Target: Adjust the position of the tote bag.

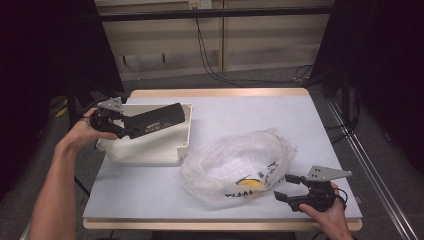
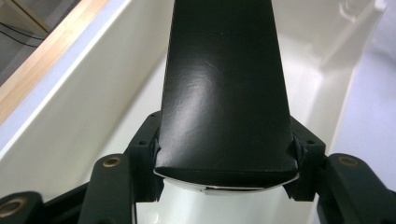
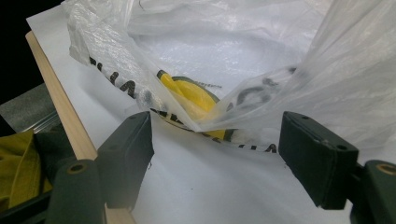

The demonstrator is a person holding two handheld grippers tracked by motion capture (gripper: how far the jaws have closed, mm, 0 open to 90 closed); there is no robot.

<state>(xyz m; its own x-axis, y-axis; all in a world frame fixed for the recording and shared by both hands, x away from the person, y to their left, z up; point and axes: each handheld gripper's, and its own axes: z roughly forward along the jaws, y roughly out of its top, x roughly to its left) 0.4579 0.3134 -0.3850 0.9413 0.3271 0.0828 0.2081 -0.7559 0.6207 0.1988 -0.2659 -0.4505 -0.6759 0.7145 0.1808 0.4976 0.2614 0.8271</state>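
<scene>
Gripping black box (image 2: 224, 88), left claw (image 2: 226, 161)

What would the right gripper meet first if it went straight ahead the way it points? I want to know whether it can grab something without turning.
Most likely the plastic bag: the right gripper has open jaws aimed at the bag's crumpled near edge, with bare table just before it. Depth is hard to judge.

We see a pale table (image 1: 320, 125) edged in light wood, grey carpet (image 1: 260, 79) beyond it, a panelled wall (image 1: 270, 45), black curtains (image 1: 45, 55) at both sides, and cables (image 1: 210, 65) trailing down.
</scene>
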